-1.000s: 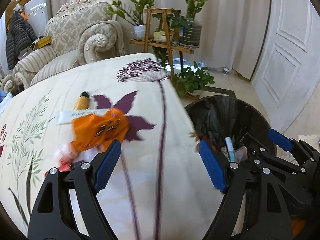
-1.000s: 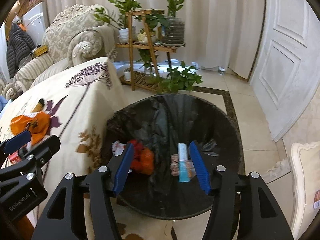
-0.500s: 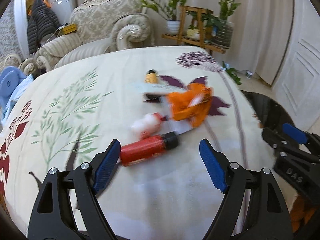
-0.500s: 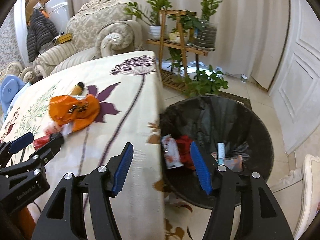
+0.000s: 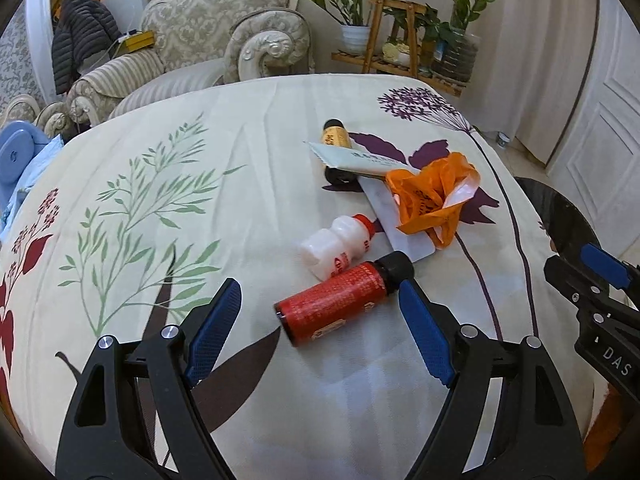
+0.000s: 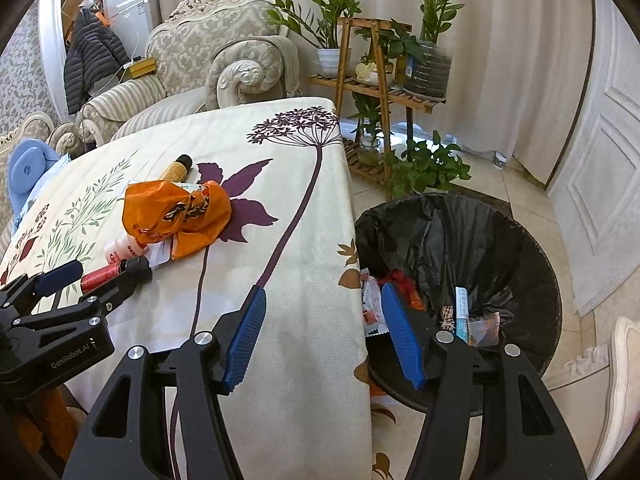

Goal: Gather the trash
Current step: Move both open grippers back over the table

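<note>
A red bottle with a black cap [image 5: 340, 300] lies on the floral tablecloth [image 5: 160, 200] between the wide-apart fingers of my left gripper [image 5: 320, 320], which is open and touches nothing. Just beyond lie a small white bottle [image 5: 340, 246], a white card [image 5: 400, 220], a crumpled orange bag [image 5: 434, 196], a white packet [image 5: 356, 159] and a yellow bottle [image 5: 335, 136]. My right gripper [image 6: 322, 326] is open and empty over the table's edge, beside the black-lined bin [image 6: 460, 240], which holds several wrappers. The orange bag [image 6: 176, 210] and the left gripper [image 6: 92, 284] also show in the right wrist view.
An armchair [image 5: 224, 32] and a sofa stand behind the table. A wooden plant stand [image 6: 380, 60] with pots and a floor plant [image 6: 424, 164] are beyond the bin. A white door [image 6: 600, 160] is at the right. A blue item [image 5: 20, 156] lies at the left.
My left gripper swung left from the table edge by the bin to over the red bottle. My right gripper shifted left from above the bin to the table's edge.
</note>
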